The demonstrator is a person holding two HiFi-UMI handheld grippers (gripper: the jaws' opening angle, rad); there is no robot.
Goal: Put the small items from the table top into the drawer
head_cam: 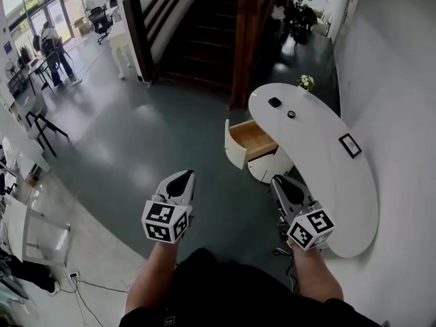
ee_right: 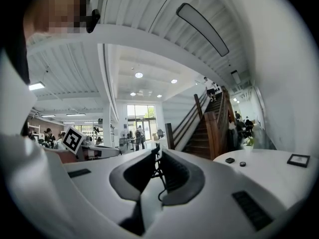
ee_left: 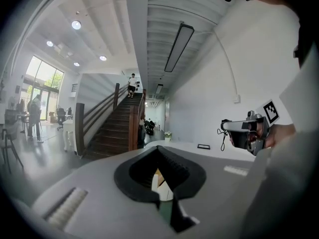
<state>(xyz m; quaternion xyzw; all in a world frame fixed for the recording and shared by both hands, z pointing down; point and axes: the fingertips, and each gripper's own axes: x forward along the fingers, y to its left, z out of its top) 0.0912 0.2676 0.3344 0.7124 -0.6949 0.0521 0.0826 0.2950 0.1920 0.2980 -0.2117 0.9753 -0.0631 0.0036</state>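
Glossy grey floor (head_cam: 122,162) spreads through an open hall, with a dark wooden staircase (head_cam: 204,39) rising at the far side. Over that floor the left hand-held gripper (head_cam: 184,176) is held out level, its jaws clenched tip to tip with nothing between them. The right hand-held gripper (head_cam: 279,180) is beside it, well apart, pointing the same way. Its jaws are likewise pressed together and empty.

Just ahead of the right one stands a white pedestal with its drawer (head_cam: 251,136) pulled open, showing a bare wooden inside. Above and to the right of the drawer curves the white desk (head_cam: 354,196). Near the desk's far end lie a black square item (head_cam: 274,102) and a small round dark item (head_cam: 291,114), close to each other but apart. A framed picture (head_cam: 350,145) lies flat midway along the top, and a small potted plant (head_cam: 306,82) stands at the far tip.
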